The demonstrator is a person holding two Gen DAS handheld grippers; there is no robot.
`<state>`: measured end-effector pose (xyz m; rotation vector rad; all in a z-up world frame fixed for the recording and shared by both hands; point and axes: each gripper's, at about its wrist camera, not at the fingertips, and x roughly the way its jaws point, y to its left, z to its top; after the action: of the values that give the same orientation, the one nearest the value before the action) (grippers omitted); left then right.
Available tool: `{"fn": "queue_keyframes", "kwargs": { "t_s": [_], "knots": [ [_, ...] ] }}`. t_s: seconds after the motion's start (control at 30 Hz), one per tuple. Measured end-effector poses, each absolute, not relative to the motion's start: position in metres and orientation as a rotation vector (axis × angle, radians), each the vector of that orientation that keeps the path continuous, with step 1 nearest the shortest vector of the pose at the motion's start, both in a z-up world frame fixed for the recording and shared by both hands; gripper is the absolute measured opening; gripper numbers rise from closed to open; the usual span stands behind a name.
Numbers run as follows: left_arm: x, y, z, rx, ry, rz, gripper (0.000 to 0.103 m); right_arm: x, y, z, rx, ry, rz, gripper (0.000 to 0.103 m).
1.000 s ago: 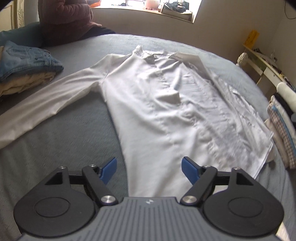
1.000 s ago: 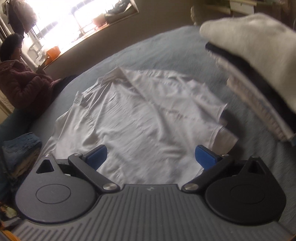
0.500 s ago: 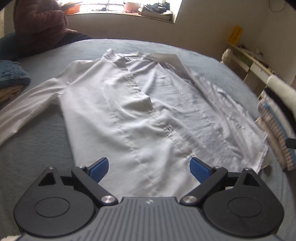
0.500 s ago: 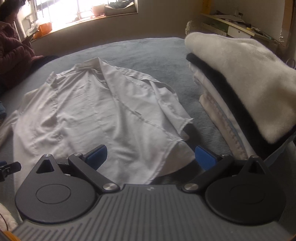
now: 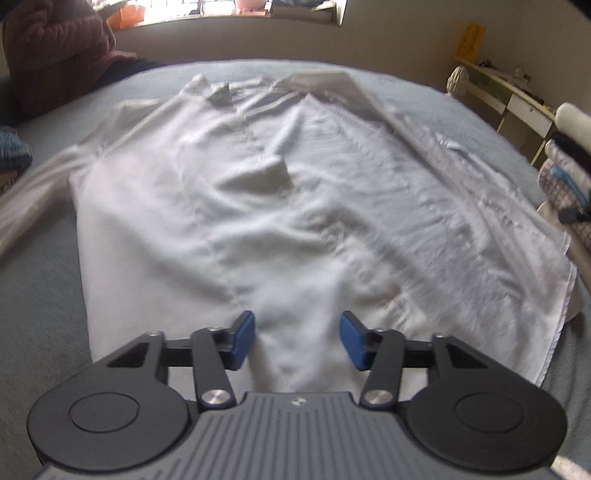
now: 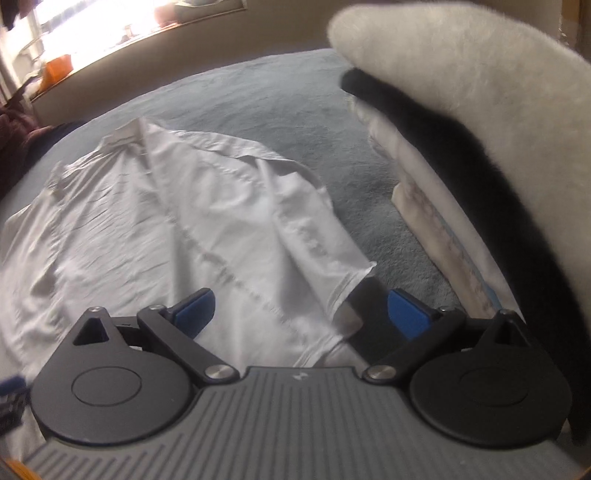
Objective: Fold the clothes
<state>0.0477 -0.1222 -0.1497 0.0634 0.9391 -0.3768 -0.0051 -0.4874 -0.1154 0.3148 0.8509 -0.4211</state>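
Shirt (image 5: 280, 206) count first: just one, white, button-up, lying spread out flat on the grey-blue bed cover (image 5: 40, 325), and two tongs hanging over its bottom hem.

Left tongs (image 5: 297, 339) are about half open with the jaws closing. A raised ridge of the shirt's hem sits between the blue pads (image 5: 242, 339), but I can't tell whether they're actually pressing on it, since that part is blurry. Right tongs (image 6: 301, 310) are nearly as wide as they go, closing only slightly, and hold nothing. The shirt's right hem corner lies in the gap between those pads, not pinched.

From the left tongs the shirt runs straight away, collar at the far end, one sleeve stretched out to the left. From the right tongs it spreads ahead and to the left.

Just right of the right tongs there's one stack of folded clothes (image 6: 461, 122), fluffy white piece on top. Far off to the left sits one person in a dark red jacket (image 5: 55, 51), below the window (image 5: 229, 7).
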Motion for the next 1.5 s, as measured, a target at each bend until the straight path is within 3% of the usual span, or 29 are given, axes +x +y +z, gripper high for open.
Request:
{"fn": "queue_keyframes", "kwargs": {
  "t_s": [0.17,0.23,0.27,0.3,0.33,0.67,0.8,0.93,1.1,1.13,1.2,1.37,1.5],
  "knots": [
    [0.046,-0.120,-0.153,0.081,0.925,-0.373,0.043,0.022,-0.517,-0.149,0.379,0.893,-0.500,0.074],
    [0.047,-0.119,-0.153,0.066,0.921,-0.365,0.040,0.025,-0.527,-0.159,0.435,0.905,-0.509,0.042],
    [0.047,-0.119,-0.153,0.059,0.919,-0.361,0.040,0.024,-0.528,-0.160,0.444,0.897,-0.511,0.034],
    [0.048,-0.118,-0.153,0.052,0.918,-0.358,0.039,0.023,-0.529,-0.160,0.448,0.887,-0.512,0.014],
    [0.048,-0.118,-0.153,0.045,0.916,-0.354,0.037,0.022,-0.527,-0.156,0.434,0.870,-0.510,0.006],
    [0.051,-0.117,-0.155,0.019,0.912,-0.343,0.035,0.006,-0.421,-0.083,-0.051,0.688,-0.158,0.005],
    [0.053,-0.114,-0.155,-0.004,0.916,-0.339,0.032,-0.005,-0.349,-0.095,-0.406,0.729,0.076,0.005],
    [0.052,-0.115,-0.155,-0.001,0.912,-0.342,0.032,-0.006,-0.315,-0.124,-0.526,0.851,0.223,0.009],
    [0.052,-0.113,-0.156,-0.004,0.908,-0.349,0.032,-0.011,-0.314,-0.125,-0.431,0.928,0.197,0.038],
    [0.053,-0.113,-0.156,-0.009,0.909,-0.350,0.032,-0.011,-0.321,-0.121,-0.350,0.928,0.190,0.048],
    [0.054,-0.112,-0.156,-0.020,0.911,-0.349,0.032,-0.010,-0.339,-0.111,-0.166,0.920,0.177,0.057],
    [0.055,-0.111,-0.156,-0.036,0.917,-0.353,0.032,0.002,-0.393,-0.102,0.328,0.894,0.112,0.055],
    [0.056,-0.109,-0.156,-0.054,0.925,-0.356,0.032,0.029,-0.426,-0.129,0.615,0.910,0.026,0.035]
  ]
}}
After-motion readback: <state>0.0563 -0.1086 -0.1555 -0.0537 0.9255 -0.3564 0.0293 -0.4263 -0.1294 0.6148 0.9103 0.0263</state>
